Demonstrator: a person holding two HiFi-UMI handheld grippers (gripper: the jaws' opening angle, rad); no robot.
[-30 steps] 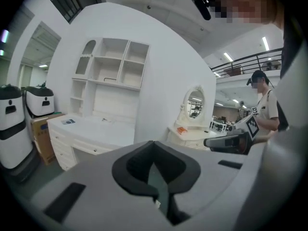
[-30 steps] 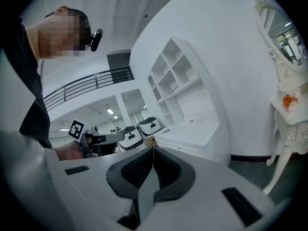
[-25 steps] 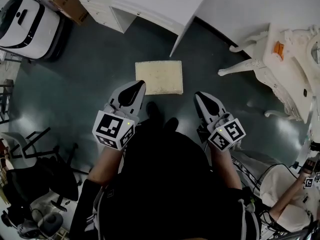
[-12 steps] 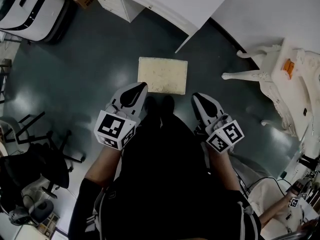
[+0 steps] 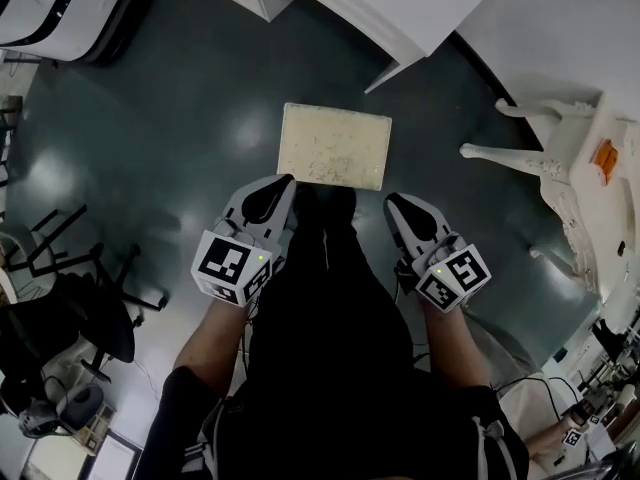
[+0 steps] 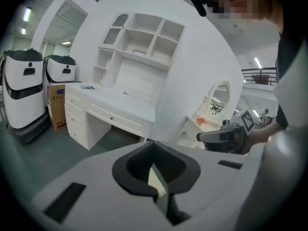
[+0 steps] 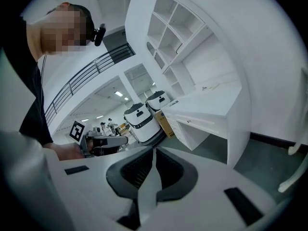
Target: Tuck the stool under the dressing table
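Observation:
The stool point(image 5: 335, 146) shows as a cream rectangular seat on the dark floor, its legs hidden beneath it. It stands in front of the white dressing table point(image 5: 400, 8), whose knee space opens at the top of the head view. My left gripper point(image 5: 284, 181) is shut and empty, its tip just short of the seat's near left corner. My right gripper point(image 5: 392, 200) is also shut and empty, a little short of the near right corner. In the left gripper view a sliver of the seat point(image 6: 155, 178) shows behind the shut left gripper point(image 6: 153, 144). The right gripper point(image 7: 154, 150) faces the table point(image 7: 207, 107).
An ornate white table point(image 5: 570, 158) with carved legs stands at the right, its oval mirror point(image 6: 217, 97) seen from the left gripper. White robot units point(image 5: 50, 8) and a cardboard box point(image 6: 57, 110) are at the far left. Black chairs point(image 5: 70, 318) stand at the near left.
Both grippers have sunk and moved forward toward the stool; the seat now lies larger and closer to their tips. Both stay shut.

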